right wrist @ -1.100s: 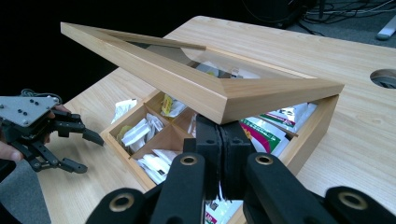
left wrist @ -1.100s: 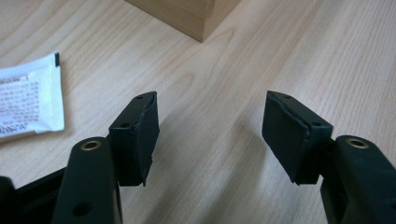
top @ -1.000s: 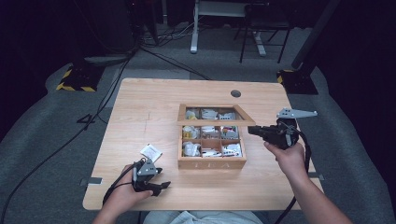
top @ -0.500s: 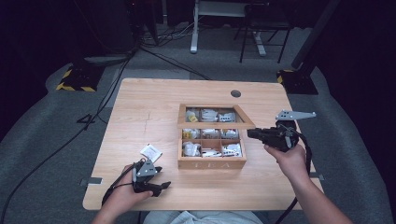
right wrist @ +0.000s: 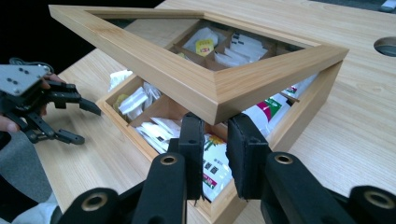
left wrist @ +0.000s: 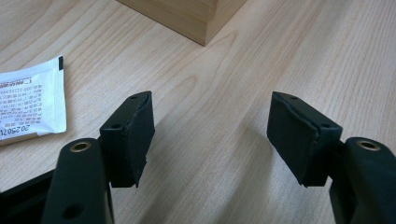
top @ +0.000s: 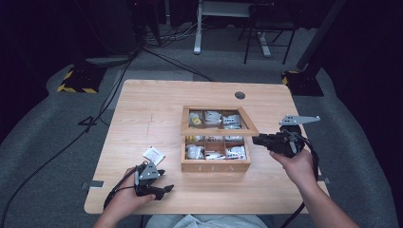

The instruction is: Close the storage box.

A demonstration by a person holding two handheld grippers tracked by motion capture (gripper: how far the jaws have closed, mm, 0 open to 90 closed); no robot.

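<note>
Right gripper at the corner of the half-raised lid, jaws just parted.

The glass-paned lid in its light wooden frame (right wrist: 196, 70) slants half-open above the compartmented wooden tea box (top: 215, 164) at mid-table, hinged along the far edge, its near corner just above and ahead of the right gripper (right wrist: 215, 140). Those jaws have just been opening; they now stand slightly apart with the corner above them, and I cannot tell whether a pad touches it. The right hand is plainly nearer. The left gripper (top: 164, 189) rests well apart at the near-left table edge, jaws spread wide on nothing, beside a flat white printed sachet (left wrist: 28, 100) on the pale wooden table (top: 142, 109).
</note>
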